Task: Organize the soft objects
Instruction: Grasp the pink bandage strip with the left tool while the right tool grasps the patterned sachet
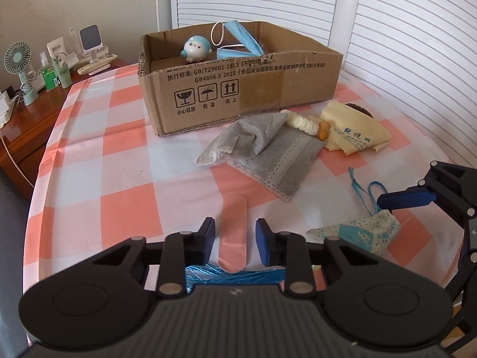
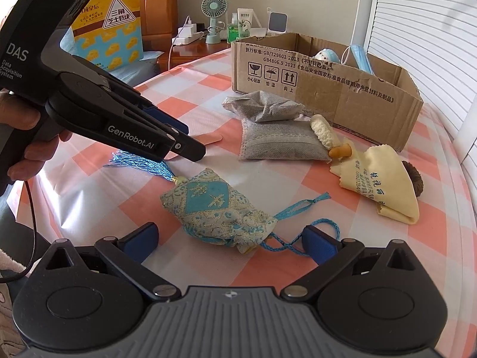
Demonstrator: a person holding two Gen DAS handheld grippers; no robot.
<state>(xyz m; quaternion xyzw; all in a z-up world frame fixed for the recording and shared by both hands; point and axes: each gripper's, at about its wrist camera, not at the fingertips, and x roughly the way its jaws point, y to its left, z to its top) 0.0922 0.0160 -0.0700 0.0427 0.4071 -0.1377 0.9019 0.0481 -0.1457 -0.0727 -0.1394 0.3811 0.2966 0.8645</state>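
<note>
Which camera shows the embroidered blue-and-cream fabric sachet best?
The right wrist view: the embroidered blue-and-cream fabric sachet lies whole and central, tassel and cord visible. The left wrist view catches it only at the right edge, partly hidden.

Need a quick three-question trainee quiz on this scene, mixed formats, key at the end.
1. True or false: the blue face mask lies inside the cardboard box.
2. Which item lies closest in front of the open right claw? A plush toy; B embroidered sachet; C yellow cloth.
3. How many grey pouches lie on the tablecloth outside the box?

Key: 1 true; 2 B; 3 two.
</note>
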